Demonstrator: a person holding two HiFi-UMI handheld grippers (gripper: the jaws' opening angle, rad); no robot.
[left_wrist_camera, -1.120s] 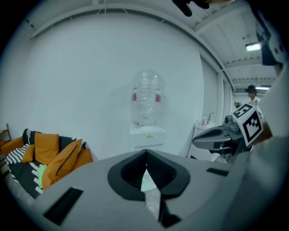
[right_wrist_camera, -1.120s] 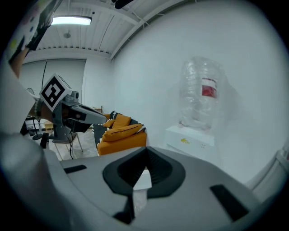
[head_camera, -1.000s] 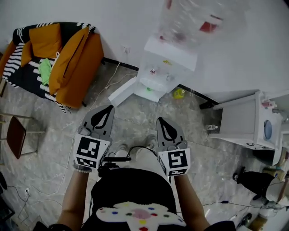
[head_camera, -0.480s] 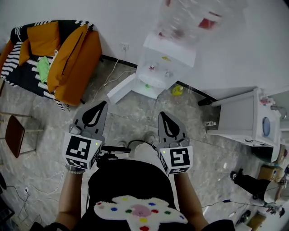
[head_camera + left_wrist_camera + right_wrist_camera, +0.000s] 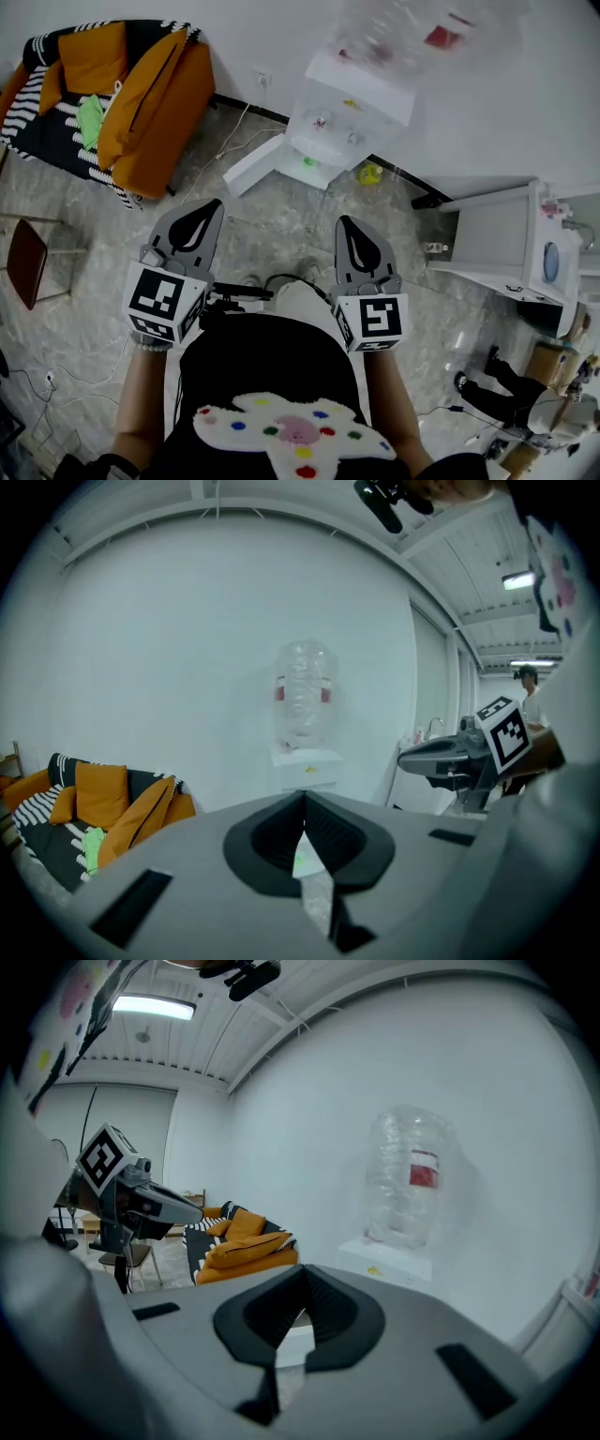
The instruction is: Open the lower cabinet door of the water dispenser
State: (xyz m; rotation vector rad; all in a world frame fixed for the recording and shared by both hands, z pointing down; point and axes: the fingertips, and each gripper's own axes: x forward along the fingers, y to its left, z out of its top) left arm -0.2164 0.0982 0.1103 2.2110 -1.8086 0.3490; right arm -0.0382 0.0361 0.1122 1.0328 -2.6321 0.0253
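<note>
Left gripper [image 5: 207, 210], right gripper [image 5: 346, 225] lifted; water dispenser [image 5: 349, 111] well ahead

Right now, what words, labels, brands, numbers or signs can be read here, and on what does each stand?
No text is legible.
The red label on the water bottle: blurred, unreadable.
The yellow sticker on the water dispenser: too small.
The cubes on left gripper and right gripper: square markers only, no letters.

The head camera is looking steeply down, the white box-shaped, bottle-topped water dispenser [image 5: 349, 117] standing far off at 12 o'clock. Both gripper cameras are facing it almost level, also sharing the orange cushioned sofa [image 5: 98, 794].
</note>
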